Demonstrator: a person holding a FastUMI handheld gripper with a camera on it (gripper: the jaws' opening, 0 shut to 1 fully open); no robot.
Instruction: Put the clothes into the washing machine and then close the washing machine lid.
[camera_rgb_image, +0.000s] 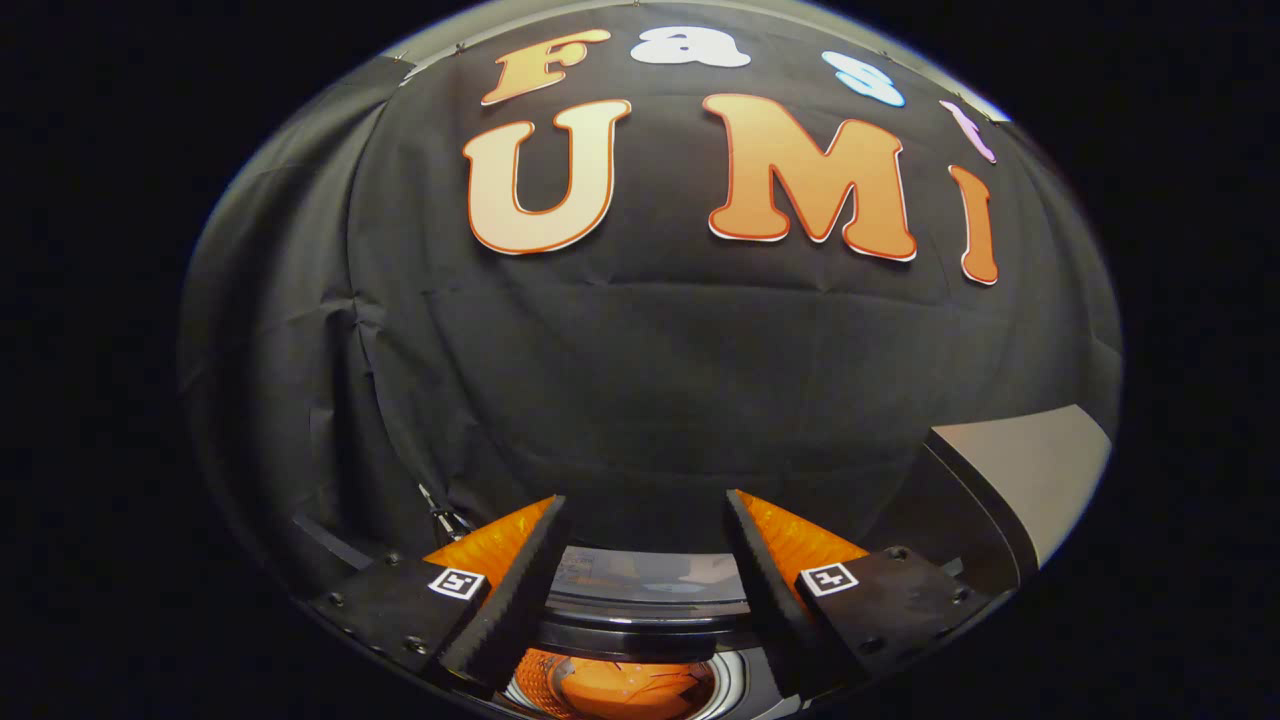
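The gripper (645, 515) is hovering above the washing machine (640, 625), its fingers (520, 590) spread wide and holding nothing. Orange clothes (620, 685) are lying inside the drum below.

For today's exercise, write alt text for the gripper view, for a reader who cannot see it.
The hand-held gripper is open with nothing between its fingers, poised above a washing machine whose drum opening glows orange just below them. Beyond the fingers hangs the booth's black cloth wall, with a pale raised panel, possibly the lid, off to one side.
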